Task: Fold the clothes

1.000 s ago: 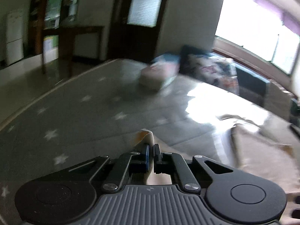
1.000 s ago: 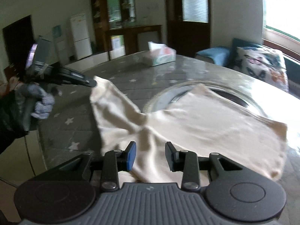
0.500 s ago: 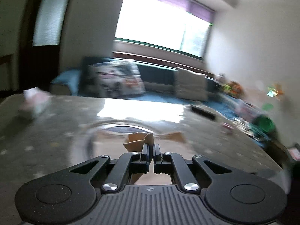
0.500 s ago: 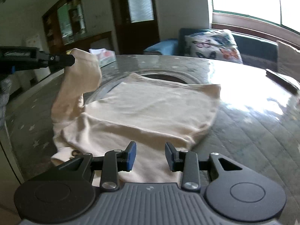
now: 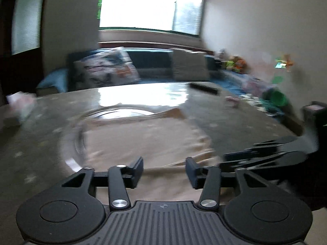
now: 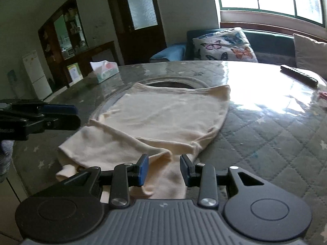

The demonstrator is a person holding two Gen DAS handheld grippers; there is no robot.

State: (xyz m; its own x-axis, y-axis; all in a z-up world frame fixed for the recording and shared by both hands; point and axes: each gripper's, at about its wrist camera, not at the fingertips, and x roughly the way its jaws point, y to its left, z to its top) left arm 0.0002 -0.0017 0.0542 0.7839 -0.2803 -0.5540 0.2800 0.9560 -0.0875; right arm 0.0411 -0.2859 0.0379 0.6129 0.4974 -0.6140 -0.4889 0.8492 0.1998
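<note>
Left gripper [image 5: 163, 170] hovers with fingers spread wide, gripping nothing, over the cream shirt [image 6: 163, 116]. The shirt lies partly folded on the quilted worktop [image 6: 276, 134]. Right gripper [image 6: 164, 170], fingers also apart and empty, sits at the shirt's near edge.

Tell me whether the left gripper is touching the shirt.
Apart. The right wrist view shows the left gripper open, off the shirt's left edge, with bare table visible between.

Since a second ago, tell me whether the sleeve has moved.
Yes. The sleeve came off the bare table on the tissue box side and now lies folded across the shirt.
</note>
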